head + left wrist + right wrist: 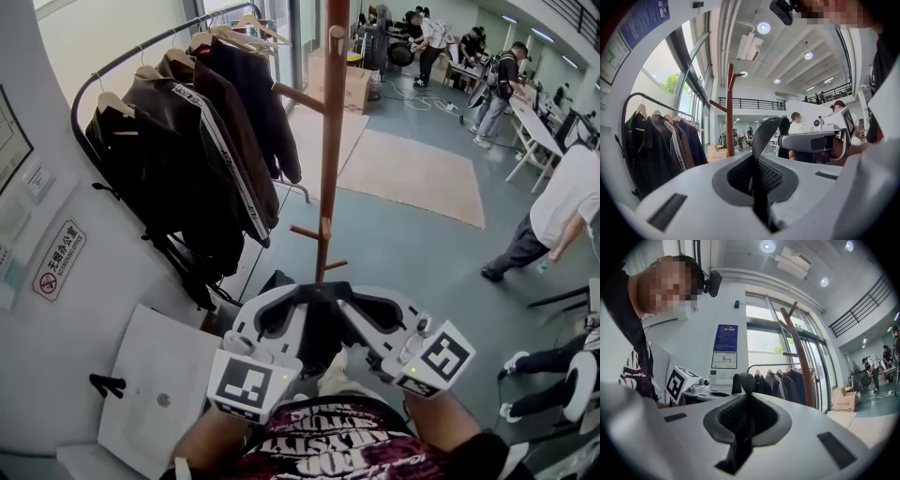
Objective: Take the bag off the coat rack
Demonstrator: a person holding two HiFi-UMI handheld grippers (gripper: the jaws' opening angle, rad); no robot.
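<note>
Your left gripper (302, 302) pinching the black strap (765, 135), your right gripper (343, 302) pinching it too, bag (321, 342) low between both, coat rack (330, 150) just ahead.

- The left gripper (302, 302) angles inward, jaws pinched tight on a black strap (764, 133).
- The right gripper (345, 305) mirrors it, tips nearly meeting, jaws clamped on black strap too.
- The left forearm (211, 441) and right forearm (441, 422) sit low, near the torso.

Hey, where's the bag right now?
Head view, bottom centre: the black bag hangs by its straps from the left claw and right claw, just before the foot of the wooden coat rack.
</note>
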